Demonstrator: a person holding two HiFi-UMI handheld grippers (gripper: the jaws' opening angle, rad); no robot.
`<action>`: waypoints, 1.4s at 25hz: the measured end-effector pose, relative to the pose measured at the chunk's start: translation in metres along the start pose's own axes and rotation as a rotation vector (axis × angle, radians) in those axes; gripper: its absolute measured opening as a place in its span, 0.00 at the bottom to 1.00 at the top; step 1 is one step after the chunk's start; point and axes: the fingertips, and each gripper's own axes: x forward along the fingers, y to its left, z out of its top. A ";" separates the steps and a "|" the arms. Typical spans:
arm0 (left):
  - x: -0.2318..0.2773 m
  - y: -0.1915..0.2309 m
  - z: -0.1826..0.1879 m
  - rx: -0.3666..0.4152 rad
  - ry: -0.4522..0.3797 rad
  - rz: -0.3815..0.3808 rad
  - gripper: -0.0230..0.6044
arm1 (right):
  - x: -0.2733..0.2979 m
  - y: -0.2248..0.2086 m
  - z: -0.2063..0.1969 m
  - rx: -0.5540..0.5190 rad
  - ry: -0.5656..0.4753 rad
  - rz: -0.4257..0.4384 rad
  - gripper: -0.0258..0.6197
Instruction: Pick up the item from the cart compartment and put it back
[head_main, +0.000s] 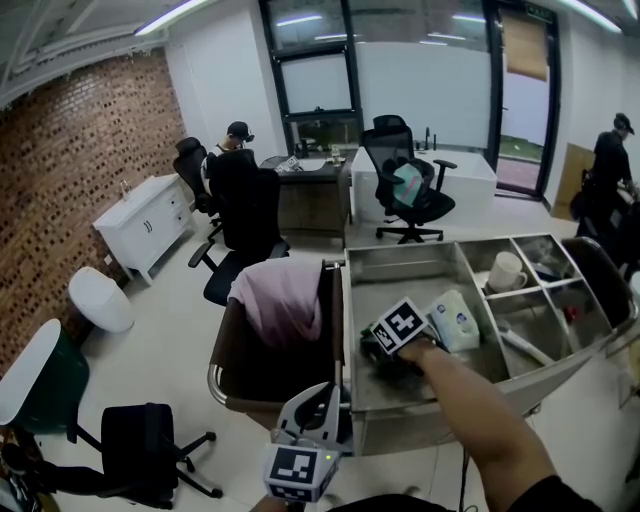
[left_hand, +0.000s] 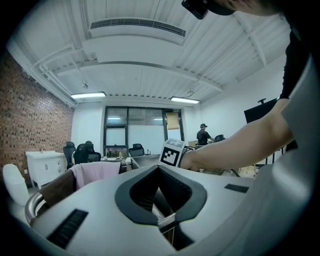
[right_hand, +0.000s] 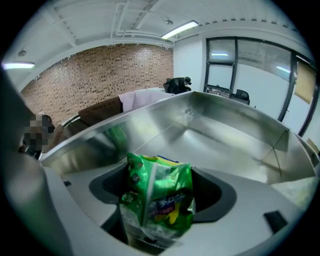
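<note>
The right tongs (right_hand: 161, 186) pinch a green snack bag (right_hand: 158, 200) upright, low inside the steel cart compartment (right_hand: 220, 131). A white bottle (head_main: 456, 320) sits just beside them. The left tongs (left_hand: 159, 168), pressed together and empty, hang apart, near a pink cloth (left_hand: 96, 172).

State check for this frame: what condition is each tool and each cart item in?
Right tool: shut on the green snack bag, inside the large cart compartment.
Left tool: shut, empty.
White mug: upright in a small compartment.
Pink cloth: draped over the brown bin's rim.
</note>
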 end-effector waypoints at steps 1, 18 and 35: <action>0.000 0.000 0.001 -0.001 0.000 0.000 0.04 | -0.002 -0.001 0.001 0.000 -0.005 -0.009 0.66; 0.007 -0.008 -0.006 0.010 -0.003 -0.025 0.04 | -0.117 -0.002 0.058 0.071 -0.391 -0.029 0.63; 0.005 -0.018 -0.001 0.014 -0.007 -0.043 0.04 | -0.262 0.054 0.049 -0.040 -0.691 -0.094 0.63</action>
